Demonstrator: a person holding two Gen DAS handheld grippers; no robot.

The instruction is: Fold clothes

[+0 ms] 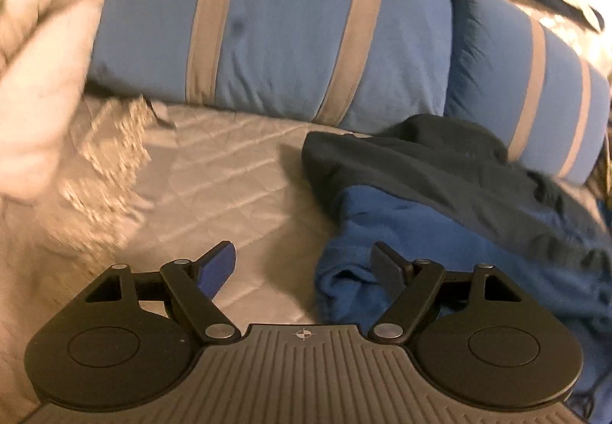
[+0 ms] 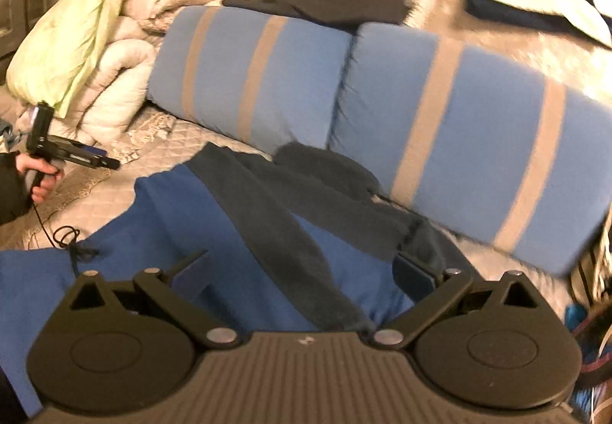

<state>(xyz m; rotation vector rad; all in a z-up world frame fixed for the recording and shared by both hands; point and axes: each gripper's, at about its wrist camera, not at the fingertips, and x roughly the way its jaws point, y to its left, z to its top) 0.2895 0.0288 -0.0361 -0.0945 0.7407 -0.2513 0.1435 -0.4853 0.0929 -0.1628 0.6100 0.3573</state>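
Nearest my right camera, my right gripper (image 2: 302,273) hangs with its jaws spread wide over the blue garment (image 2: 183,217), nothing pinched between them; the dark grey lining (image 2: 290,232) of that garment runs up between the fingers. My left gripper (image 1: 302,267) is likewise parted and empty, its right finger (image 1: 388,267) over the garment's bunched edge, its left over the quilted bedspread (image 1: 229,171). The garment lies crumpled on the bed against two blue pillows with tan stripes (image 2: 459,133). A stack of pale folded quilts (image 2: 126,30) sits at the bed's far left. Dark clothing (image 2: 329,3) lies behind the pillows, though blur keeps me from saying what it is. I see no basket or box.
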